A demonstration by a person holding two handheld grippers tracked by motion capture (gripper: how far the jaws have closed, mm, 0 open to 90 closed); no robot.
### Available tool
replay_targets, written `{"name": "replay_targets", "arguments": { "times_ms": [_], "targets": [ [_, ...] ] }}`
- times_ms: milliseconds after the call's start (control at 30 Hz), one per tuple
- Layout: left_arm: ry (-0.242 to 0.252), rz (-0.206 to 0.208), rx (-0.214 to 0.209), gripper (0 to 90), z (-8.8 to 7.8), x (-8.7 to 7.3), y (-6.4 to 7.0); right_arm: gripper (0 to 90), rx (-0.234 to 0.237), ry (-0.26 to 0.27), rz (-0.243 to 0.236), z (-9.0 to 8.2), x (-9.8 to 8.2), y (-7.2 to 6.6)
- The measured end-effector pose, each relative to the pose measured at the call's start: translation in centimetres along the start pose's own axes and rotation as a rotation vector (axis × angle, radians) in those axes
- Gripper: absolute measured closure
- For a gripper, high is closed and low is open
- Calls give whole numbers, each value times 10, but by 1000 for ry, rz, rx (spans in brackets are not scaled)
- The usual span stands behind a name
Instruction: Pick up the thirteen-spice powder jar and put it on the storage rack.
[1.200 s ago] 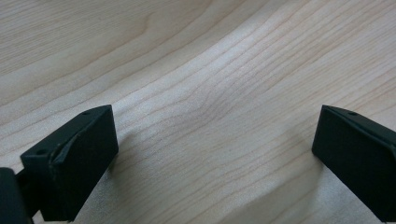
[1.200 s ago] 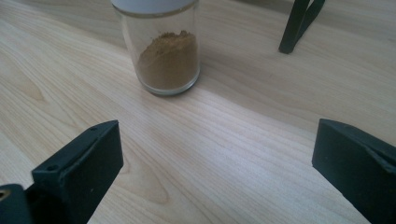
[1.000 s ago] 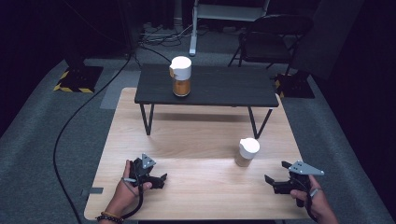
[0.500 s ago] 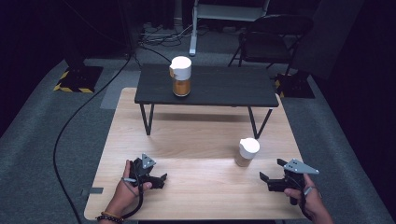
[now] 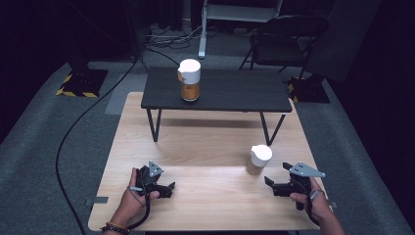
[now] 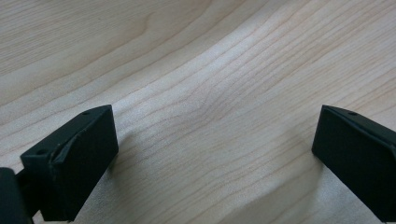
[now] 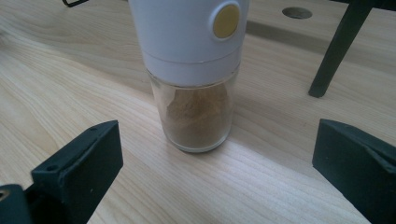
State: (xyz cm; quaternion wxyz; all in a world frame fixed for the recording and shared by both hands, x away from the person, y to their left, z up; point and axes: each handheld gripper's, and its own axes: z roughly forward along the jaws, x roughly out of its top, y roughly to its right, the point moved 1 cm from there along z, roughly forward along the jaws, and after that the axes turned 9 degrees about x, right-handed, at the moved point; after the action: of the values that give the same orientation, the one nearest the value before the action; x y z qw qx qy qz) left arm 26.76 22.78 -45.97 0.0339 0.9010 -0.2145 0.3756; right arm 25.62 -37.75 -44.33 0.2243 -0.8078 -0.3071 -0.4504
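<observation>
Here, spice jar (image 7: 194,93) stands ahead of the parted jaws.

In your right gripper view the top of the spice grinder (image 7: 196,70) is cut off by the upper edge, so you cannot see its cap end. The black table leg (image 7: 334,51) is also cut at the top. Both jaws of the right tongs (image 7: 215,186) run out of the picture at the bottom and the right side. In the high view, your forearms are cut at the bottom edge.
</observation>
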Motion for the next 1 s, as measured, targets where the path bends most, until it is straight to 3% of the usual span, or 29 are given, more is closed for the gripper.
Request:
{"name": "replay_targets", "arguments": {
  "times_ms": [433,1000],
  "targets": [
    [0,2,1,5,0,0,0,18,-9,-11,6,13,3,2],
    [0,3,2,4,0,0,1,18,29,-25,-14,35,14,6]
  ]
}}
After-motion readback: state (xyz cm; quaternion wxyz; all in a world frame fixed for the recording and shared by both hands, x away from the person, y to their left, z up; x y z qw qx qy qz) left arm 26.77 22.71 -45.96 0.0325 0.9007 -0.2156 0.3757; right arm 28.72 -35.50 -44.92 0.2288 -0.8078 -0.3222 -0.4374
